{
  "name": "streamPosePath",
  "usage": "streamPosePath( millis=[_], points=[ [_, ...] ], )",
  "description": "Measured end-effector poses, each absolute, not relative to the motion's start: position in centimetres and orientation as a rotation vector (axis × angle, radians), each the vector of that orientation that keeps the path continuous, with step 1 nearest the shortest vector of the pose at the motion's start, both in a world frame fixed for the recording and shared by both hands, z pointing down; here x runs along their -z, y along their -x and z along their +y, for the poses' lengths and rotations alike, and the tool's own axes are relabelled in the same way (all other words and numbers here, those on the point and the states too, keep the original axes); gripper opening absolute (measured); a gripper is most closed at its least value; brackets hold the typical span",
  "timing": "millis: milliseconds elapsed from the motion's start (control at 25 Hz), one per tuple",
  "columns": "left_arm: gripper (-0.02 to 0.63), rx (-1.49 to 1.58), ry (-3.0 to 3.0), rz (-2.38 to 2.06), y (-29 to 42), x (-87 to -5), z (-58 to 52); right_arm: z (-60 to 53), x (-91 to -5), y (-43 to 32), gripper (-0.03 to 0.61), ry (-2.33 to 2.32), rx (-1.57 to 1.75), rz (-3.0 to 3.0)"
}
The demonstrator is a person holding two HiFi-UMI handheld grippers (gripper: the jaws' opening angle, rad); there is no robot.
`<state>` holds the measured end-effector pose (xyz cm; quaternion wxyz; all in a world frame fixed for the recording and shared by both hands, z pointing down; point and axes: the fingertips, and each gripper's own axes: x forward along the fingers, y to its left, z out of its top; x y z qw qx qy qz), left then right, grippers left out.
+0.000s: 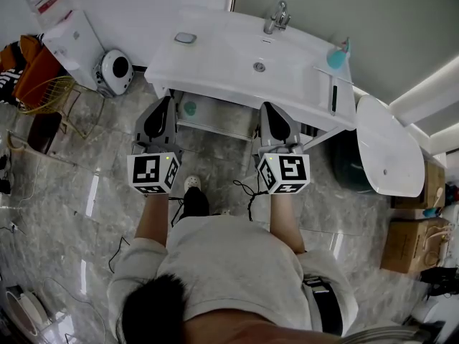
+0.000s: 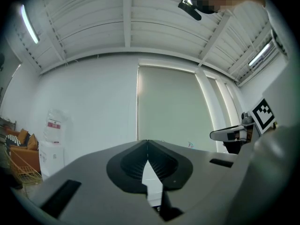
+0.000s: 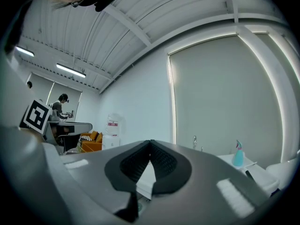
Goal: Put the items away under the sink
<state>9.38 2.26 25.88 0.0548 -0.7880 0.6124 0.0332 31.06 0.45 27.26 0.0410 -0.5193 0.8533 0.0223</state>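
Facing the sink (image 1: 215, 77), we hold the left gripper (image 1: 169, 101) and right gripper (image 1: 267, 107) level, both jaws closed on nothing, while the teal spray bottle (image 1: 337, 54) stands upright at the worktop's right end, nearer the right gripper.

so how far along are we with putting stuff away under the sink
Done: one small teal round item sits on the shelf under the white sink. In hand: nothing; left gripper and right gripper are both shut and empty. Left: the teal spray bottle, a slim black stick and a small grey oval object sit on top.
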Motion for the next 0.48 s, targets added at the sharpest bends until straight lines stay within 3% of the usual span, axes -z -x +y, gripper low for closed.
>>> streamPosePath(
  millis=[480],
  points=[
    [0.008, -0.130, 2.397, 1.847, -10.8, -25.8, 4.2, 2.5, -27.2, -32.2, 0.011, 1.591, -0.090, 2.613]
  ],
)
